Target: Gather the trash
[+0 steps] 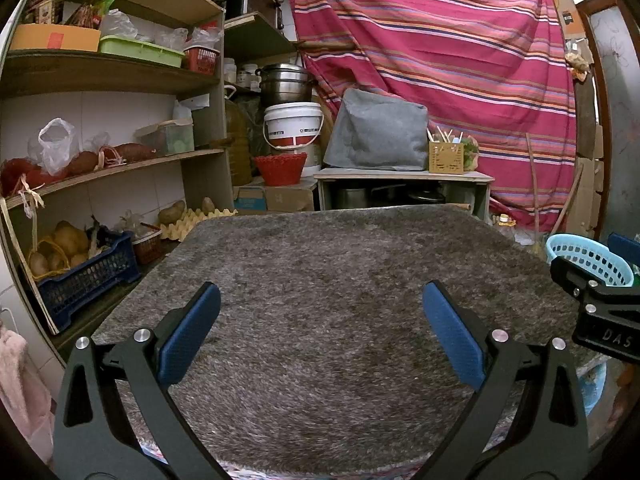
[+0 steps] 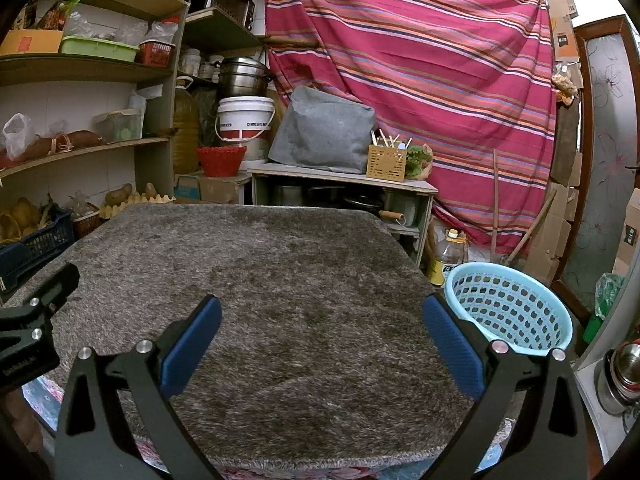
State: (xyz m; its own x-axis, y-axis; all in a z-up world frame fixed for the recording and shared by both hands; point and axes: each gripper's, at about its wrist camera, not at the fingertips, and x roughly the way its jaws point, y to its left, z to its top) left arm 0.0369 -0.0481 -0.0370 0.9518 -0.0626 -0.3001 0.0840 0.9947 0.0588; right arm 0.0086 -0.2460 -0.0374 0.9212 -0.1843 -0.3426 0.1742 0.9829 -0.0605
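Two black grippers with blue pads, left gripper and right gripper, are hanging wide and holding nothing over the fuzzy grey desk; no trash is showing, so reaching might bump the round light-blue plastic basket.

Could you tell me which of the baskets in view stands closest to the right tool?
The light blue perforated basket, just off the table's right edge beside the right tool. The red baskets, one on the upper shelf, one by the white bucket, stand far behind.

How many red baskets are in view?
2: a small red crate on the upper shelf, and a round red basket below the white bucket. Others may be hidden.
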